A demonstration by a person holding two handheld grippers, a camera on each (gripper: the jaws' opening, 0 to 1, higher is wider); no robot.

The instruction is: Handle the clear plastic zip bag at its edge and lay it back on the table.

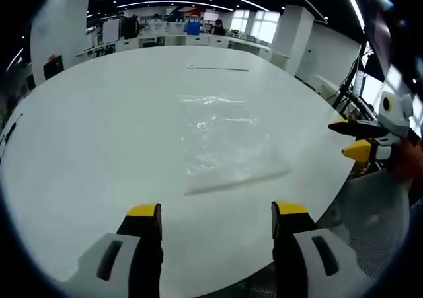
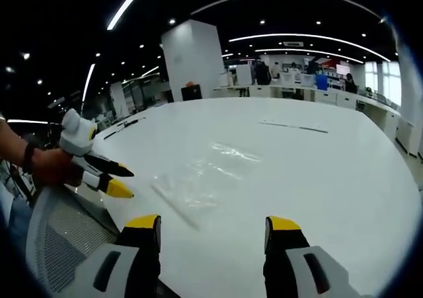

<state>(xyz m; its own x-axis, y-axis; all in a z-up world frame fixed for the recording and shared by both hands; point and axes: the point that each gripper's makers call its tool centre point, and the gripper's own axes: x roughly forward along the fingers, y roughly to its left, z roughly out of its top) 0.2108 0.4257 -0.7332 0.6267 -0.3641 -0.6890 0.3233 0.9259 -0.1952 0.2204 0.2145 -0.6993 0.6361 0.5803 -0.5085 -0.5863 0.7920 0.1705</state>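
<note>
A: While the left gripper (image 1: 216,220) hovers with jaws spread and empty, where's the zip bag (image 1: 228,143)?

B: Flat on the white table (image 1: 99,133), ahead of both. Right gripper (image 2: 213,233) is also released; approach the bag's near sealed edge low.

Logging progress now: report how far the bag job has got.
Done: nothing certain; the zip bag lies flat on the table. In hand: nothing, both the left claw and right claw are open and empty. Left: possibly the whole job.
</note>
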